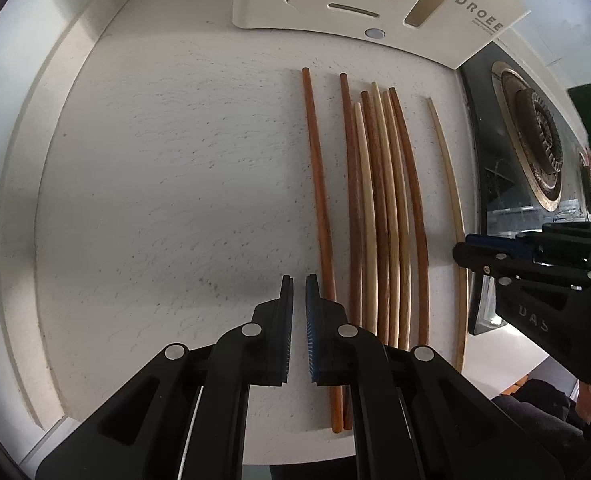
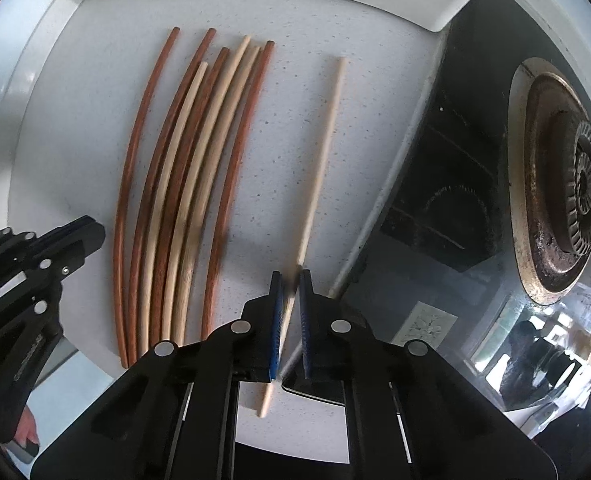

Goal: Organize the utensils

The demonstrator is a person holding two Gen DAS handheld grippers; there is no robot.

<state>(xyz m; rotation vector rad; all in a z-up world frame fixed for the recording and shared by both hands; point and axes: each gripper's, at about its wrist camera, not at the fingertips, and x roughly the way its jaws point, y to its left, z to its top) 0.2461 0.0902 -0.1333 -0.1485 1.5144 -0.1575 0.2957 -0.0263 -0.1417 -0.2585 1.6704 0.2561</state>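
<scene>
the lone pale chopstick (image 2: 322, 168) lies on the speckled white countertop (image 2: 75, 120), apart from the others and nearest the cooktop. the right gripper (image 2: 290, 280) points down over its near part, and its blue-padded jaws are drawn in tight on the stick, which passes between them; the stick's near end juts out below the jaws, and the stretch at the fingertips is smeared by blur. in the left wrist view this same chopstick (image 1: 451, 184) runs along the counter's edge, and the right gripper (image 1: 465, 254) covers its lower part, so the grip itself cannot be seen there.

to its left lies the bundle of chopsticks (image 2: 191, 184), dark reddish-brown ones and pale ones mixed and packed side by side, with one dark chopstick (image 2: 135, 184) slightly apart on the far left. their near ends are hidden behind the gripper bodies in both views.

the left gripper (image 1: 299, 284) hangs just beside the near end of that outlying dark stick, jaws closed with nothing between them, only a thin slit showing.

at the far end of the counter sits a cream slotted utensil holder (image 1: 335, 0), cut off by the frame; a card-like panel on it reads "droee", with a smaller line beneath too small to read. raised letters on the right gripper's body look like "das", partly cut off. to the right, the black glass gas cooktop (image 2: 455, 184) shows a grimy burner (image 2: 575, 184).
</scene>
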